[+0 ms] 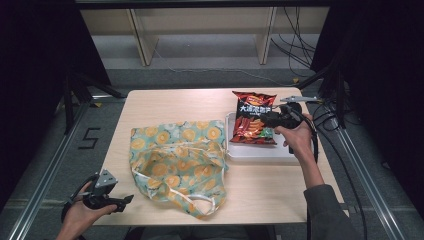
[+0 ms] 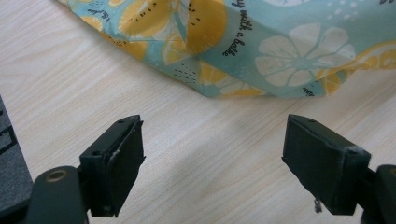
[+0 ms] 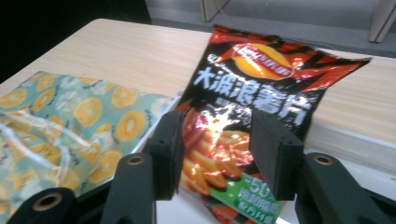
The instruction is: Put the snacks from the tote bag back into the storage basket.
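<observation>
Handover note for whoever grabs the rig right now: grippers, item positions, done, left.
Left gripper: open, nothing between the jaws, at the near left table edge beside the citrus-print bag.
Right gripper: open, jaws part way apart in front of the chip bag, no grip visible.
Chip bag lies on the white tray, top end over the tray's far rim.
Done: nothing bagged.
Left, probably: grasp the chips, open the bag, put them in.

One chip bag (image 1: 253,118) is resting on one white tray (image 1: 260,151) near the right edge of the tabletop (image 1: 165,102), while one fruit-print cloth bag (image 1: 177,162) is lying alongside; two handheld tools are working, left tool (image 1: 119,202) and right tool (image 1: 269,120).
</observation>
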